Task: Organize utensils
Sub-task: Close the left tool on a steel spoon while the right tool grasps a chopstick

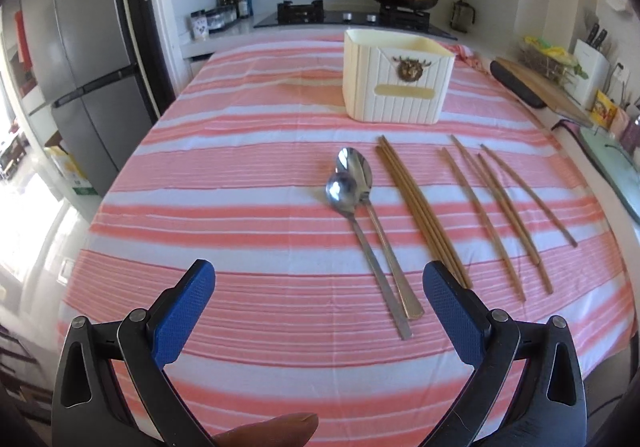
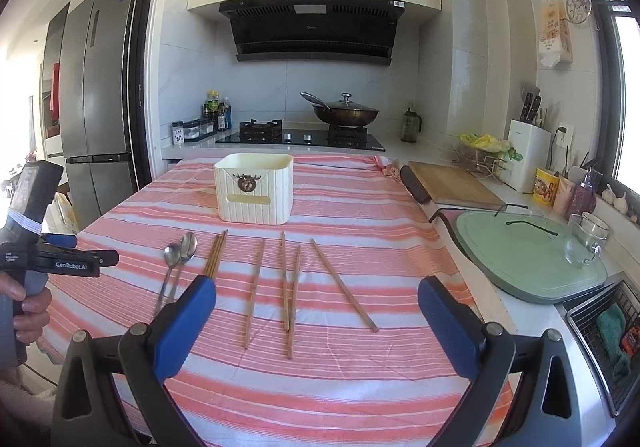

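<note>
- We see the tablecloth point(image 1: 248, 207) in pink-and-white stripes, broad bands broken by thin lines.
- Our left gripper point(image 1: 319, 279) and right gripper point(image 2: 317, 297) have blue textured pads on black frames.
- The holder box point(image 1: 396, 83) is cream with vertical ribbing, a bronze-coloured emblem and a pale yellow label.
- The two spoons point(image 1: 352, 183) are shiny silver.
- The bundled chopsticks point(image 1: 420, 207) are brown wood; the loose chopsticks point(image 2: 288, 287) are a lighter tan.
- The cutting mat point(image 2: 528, 259) is pale green.
- The fridge point(image 2: 96, 87) is grey steel.
- The range hood point(image 2: 316, 27) is black under cream cabinets.
</note>
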### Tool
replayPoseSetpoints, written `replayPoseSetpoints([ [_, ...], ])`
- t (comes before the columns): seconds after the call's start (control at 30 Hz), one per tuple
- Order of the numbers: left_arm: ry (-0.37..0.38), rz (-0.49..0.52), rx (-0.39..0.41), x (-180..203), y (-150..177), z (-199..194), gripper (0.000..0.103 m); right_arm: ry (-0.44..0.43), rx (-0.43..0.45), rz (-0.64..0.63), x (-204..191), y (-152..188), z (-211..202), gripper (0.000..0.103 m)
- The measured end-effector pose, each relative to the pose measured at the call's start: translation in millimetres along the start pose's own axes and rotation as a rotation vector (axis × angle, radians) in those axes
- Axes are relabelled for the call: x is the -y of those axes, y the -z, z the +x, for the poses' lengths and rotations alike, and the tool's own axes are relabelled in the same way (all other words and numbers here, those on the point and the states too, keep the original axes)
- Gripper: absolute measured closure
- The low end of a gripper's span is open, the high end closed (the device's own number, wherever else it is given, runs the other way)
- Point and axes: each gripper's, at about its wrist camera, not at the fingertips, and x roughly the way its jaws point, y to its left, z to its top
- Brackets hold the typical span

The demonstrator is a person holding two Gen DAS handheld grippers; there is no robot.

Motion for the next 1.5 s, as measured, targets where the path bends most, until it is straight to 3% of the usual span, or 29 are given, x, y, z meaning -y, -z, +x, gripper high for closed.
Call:
replayPoseSetpoints([
  [0.3,-0.062,-0.051,-0.105,8,-8,62,0.000,0.044,-0.072,0.030,22,8,41,0.000],
  [0.53,-0.082,-0.055,-0.129,6,-10,75,0.000,0.036,-0.106,0.030,29,9,64,0.000],
  [0.73,-0.085,-0.066,-0.145,5,-11,83,0.000,0.017,-0.130,-0.045,28,6,88,0.000],
  [1.0,-0.075,-0.104,-0.168,-1,-9,93,0.000,-0.010,-0.232,-0.094,47,-2,136,0.000],
  [1.27,-0.112,-0.093,-0.194,3,-11,116,0.000,-0.086,-0.261,-0.151,50,-13,164,0.000],
  [1.4,-0.125,-0.071,-0.173,6,-13,119,0.000,-0.119,-0.376,-0.177,57,-9,214,0.001],
  [1.5,-0.109,-0.050,-0.175,4,-14,120,0.000,-0.220,-0.462,-0.184,49,-3,247,0.017],
])
